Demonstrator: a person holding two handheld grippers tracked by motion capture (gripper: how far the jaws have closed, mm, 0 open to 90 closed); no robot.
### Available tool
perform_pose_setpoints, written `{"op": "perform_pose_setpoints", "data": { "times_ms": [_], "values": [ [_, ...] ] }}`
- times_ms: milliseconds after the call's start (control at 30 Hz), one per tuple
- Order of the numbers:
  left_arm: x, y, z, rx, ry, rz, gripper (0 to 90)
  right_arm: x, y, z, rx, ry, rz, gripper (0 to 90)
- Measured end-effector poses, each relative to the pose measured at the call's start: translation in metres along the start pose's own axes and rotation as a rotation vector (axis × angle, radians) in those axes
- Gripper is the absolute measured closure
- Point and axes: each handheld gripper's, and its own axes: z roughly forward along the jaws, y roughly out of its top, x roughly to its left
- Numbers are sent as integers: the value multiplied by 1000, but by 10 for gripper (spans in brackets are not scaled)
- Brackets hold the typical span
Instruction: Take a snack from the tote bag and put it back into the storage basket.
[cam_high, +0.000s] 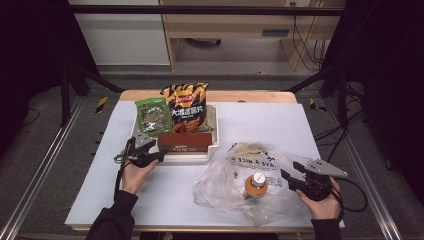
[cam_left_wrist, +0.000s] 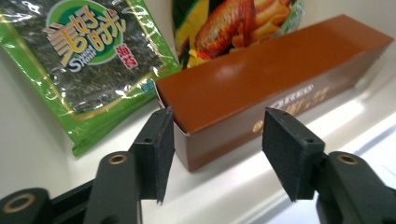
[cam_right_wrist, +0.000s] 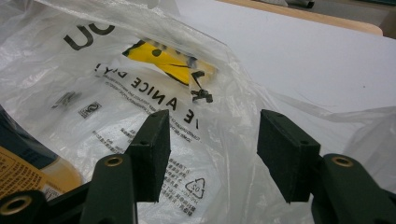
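Left hand-held gripper (cam_left_wrist: 217, 156) gapes level before the brown box (cam_left_wrist: 261, 88).

Seaweed packet (cam_high: 153, 116), green, leaning in the tray ahead of the left gripper (cam_high: 151, 149) and a little to its left, also seen at (cam_left_wrist: 88, 60); crisp bag (cam_high: 186, 106), black and orange, upright at the tray's far side, ahead and to the right of that gripper; tray (cam_high: 214, 135), white, shallow, just ahead of it; white sheet (cam_high: 270, 125), flat under both grippers; wooden table edge (cam_high: 250, 96), beyond the sheet; black cables (cam_high: 305, 45), on the floor far beyond the right gripper (cam_high: 290, 175).
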Motion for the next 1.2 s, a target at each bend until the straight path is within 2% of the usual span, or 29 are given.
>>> {"op": "perform_pose_setpoints", "data": {
  "times_ms": [67, 100, 167, 300, 400, 467, 667, 1000, 1200],
  "values": [
    [2, -1, 3, 6, -7, -9, 409, 0, 0, 0, 0, 1, 1, 445],
    [2, -1, 3, 4, -6, -1, 408, 0, 0, 0, 1, 1, -1, 445],
    [3, -1, 4, -1, -34, -3, 422, 0, 0, 0, 3, 3, 2, 445],
    [1, -1, 6, -10, -36, 3, 432, 0, 0, 1, 2, 3, -1, 445],
    [-2, -1, 7, -18, -62, -6, 445, 1, 0, 1, 2, 4, -1, 445],
    [-4, -1, 7, -10, -53, 9, 446, 1, 0, 1, 0, 4, -2, 445],
    [-2, -1, 6, -19, -61, 5, 439, 1, 0, 0, -1, 4, -2, 445],
    [-9, 5, -21, -113, -118, 24, 418, 2, 3, -3, -24, 10, 0, 447],
    [-16, 3, -35, -140, -148, 29, 395, 8, 11, -13, -84, 41, -1, 444]
  ]
}}
